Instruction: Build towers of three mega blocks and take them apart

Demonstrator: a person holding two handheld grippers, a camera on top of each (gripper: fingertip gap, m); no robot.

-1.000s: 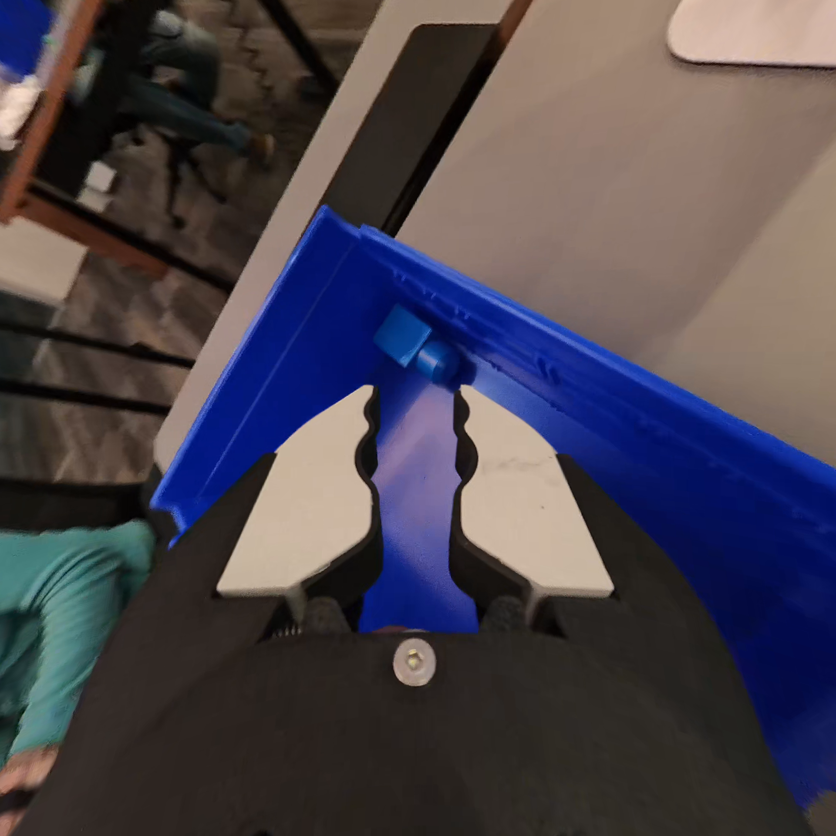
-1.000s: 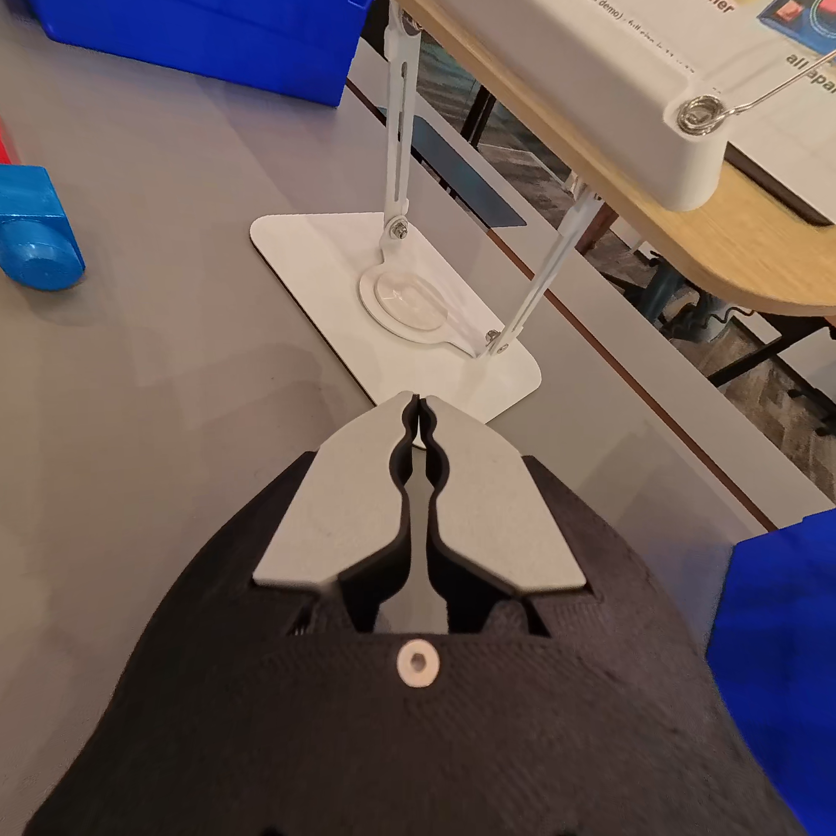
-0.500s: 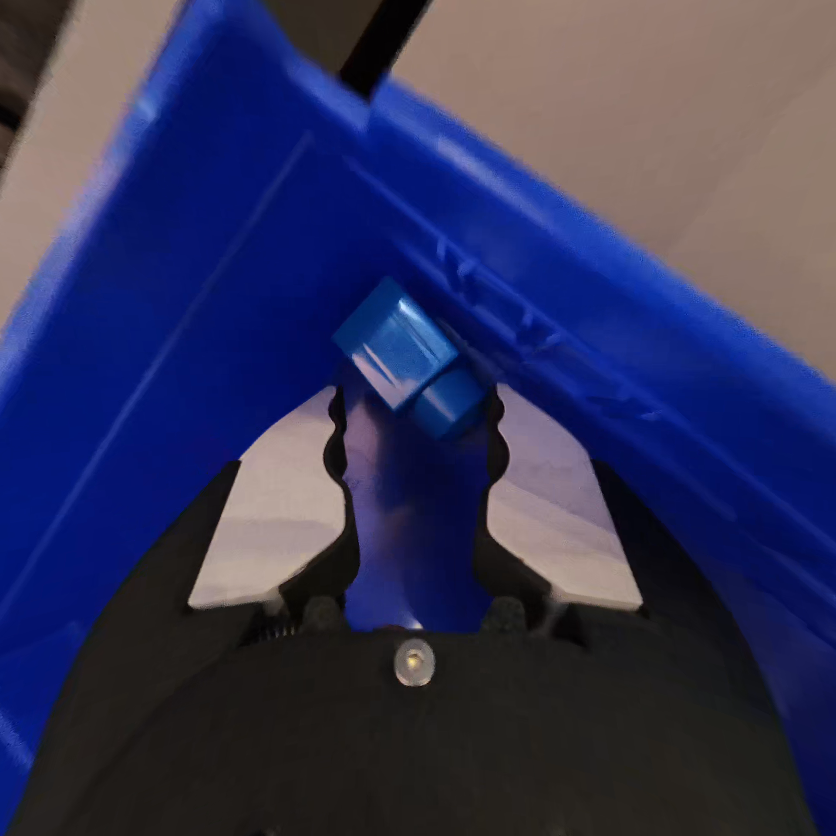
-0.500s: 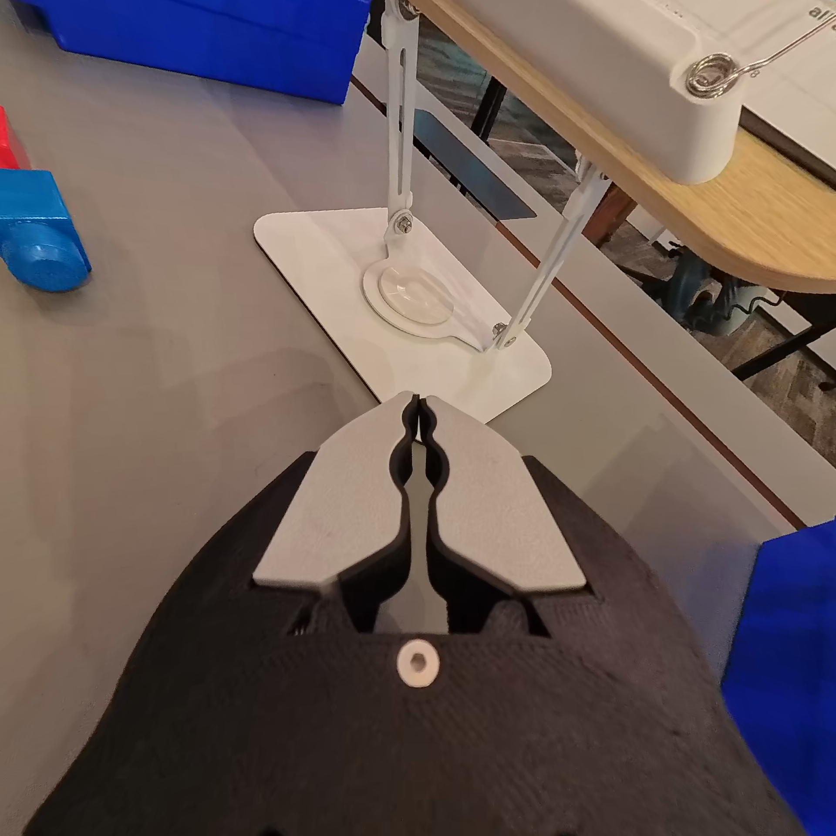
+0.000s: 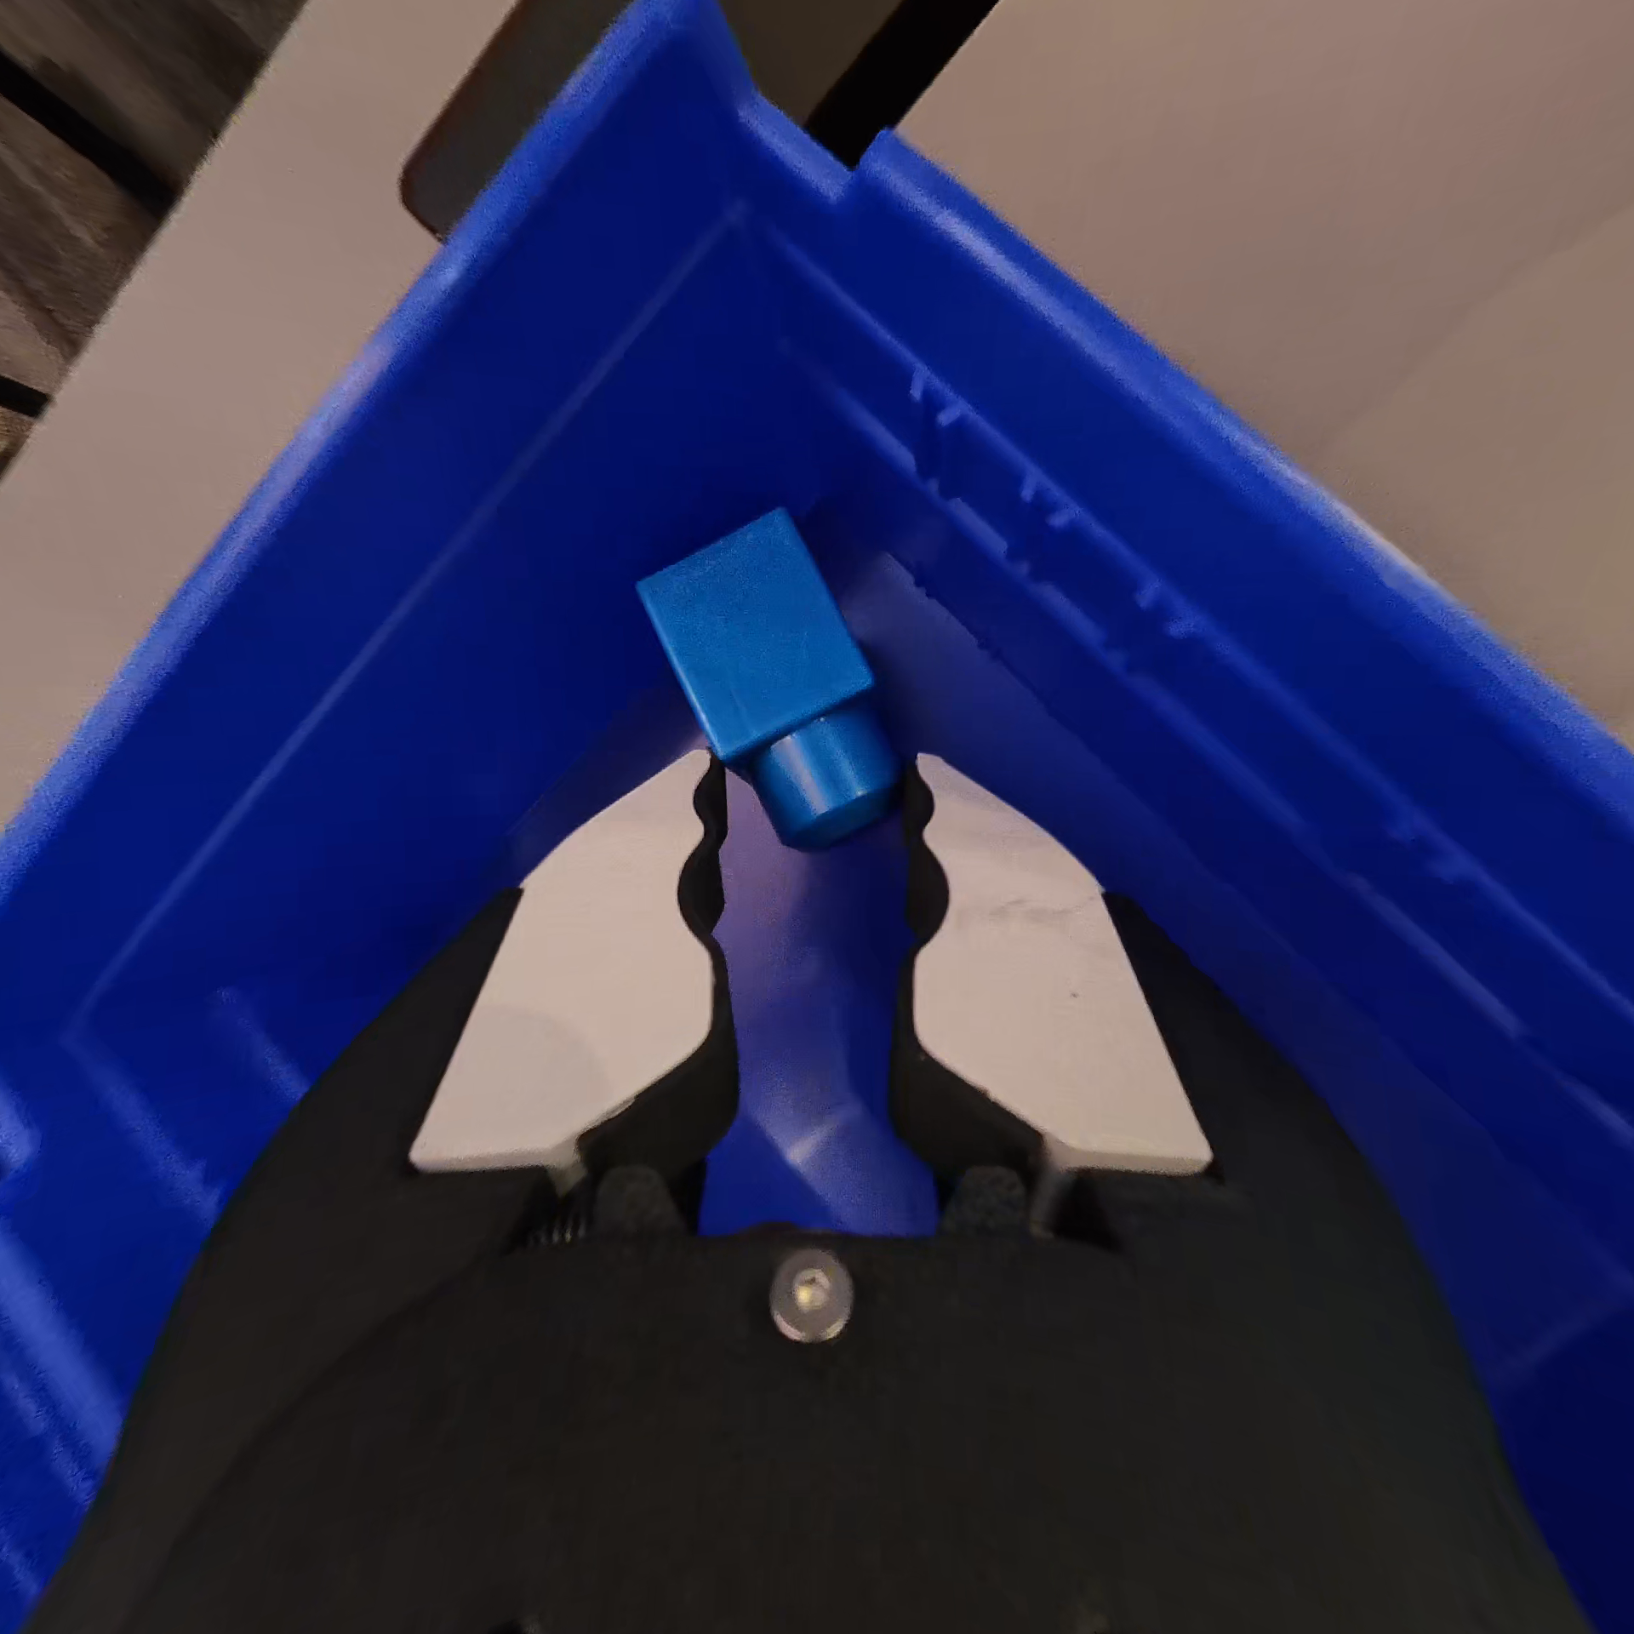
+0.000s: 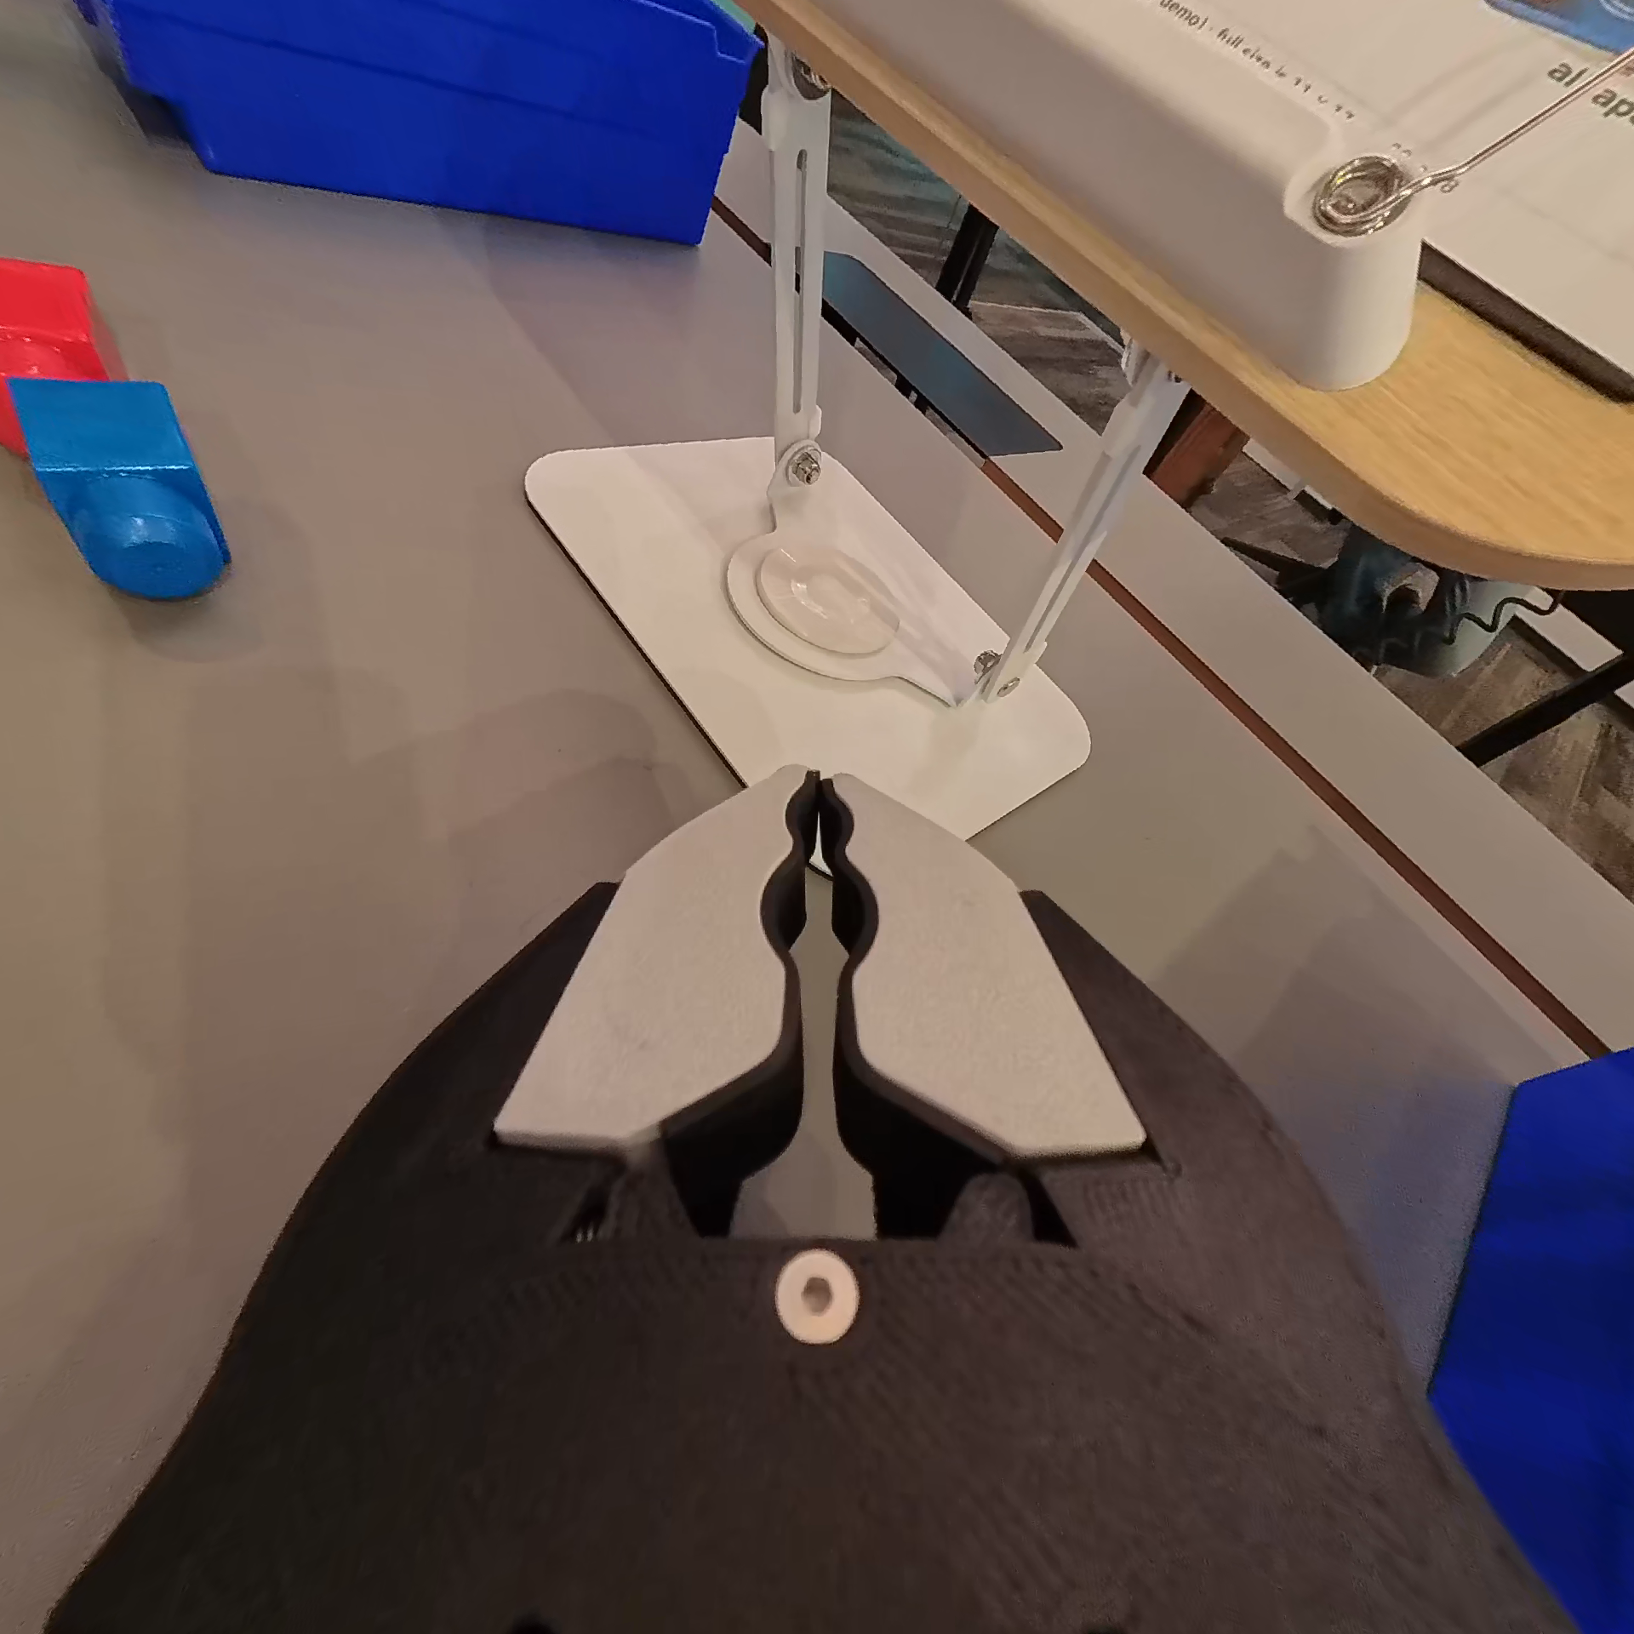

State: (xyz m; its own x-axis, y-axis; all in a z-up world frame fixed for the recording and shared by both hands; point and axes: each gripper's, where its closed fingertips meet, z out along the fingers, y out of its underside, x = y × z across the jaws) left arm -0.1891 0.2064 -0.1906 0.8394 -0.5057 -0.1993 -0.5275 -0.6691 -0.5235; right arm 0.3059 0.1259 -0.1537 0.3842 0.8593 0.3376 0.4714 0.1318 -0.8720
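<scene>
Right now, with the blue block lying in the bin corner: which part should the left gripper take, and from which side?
Probably the round stud: the blue block lies on its side, stud pointing at the left gripper, between its fingers. Come straight in, since the blue bin walls crowd the square body.

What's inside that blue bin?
One blue block lies in the bin's corner, its stud between the left gripper's fingertips. The gripper hides the rest of the floor.

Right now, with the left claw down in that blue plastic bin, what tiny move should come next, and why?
Probably close the left gripper on the small blue plastic block. The block's round stud lies between the open fingertips in the corner of the blue bin, and a gap shows on the left side.
</scene>
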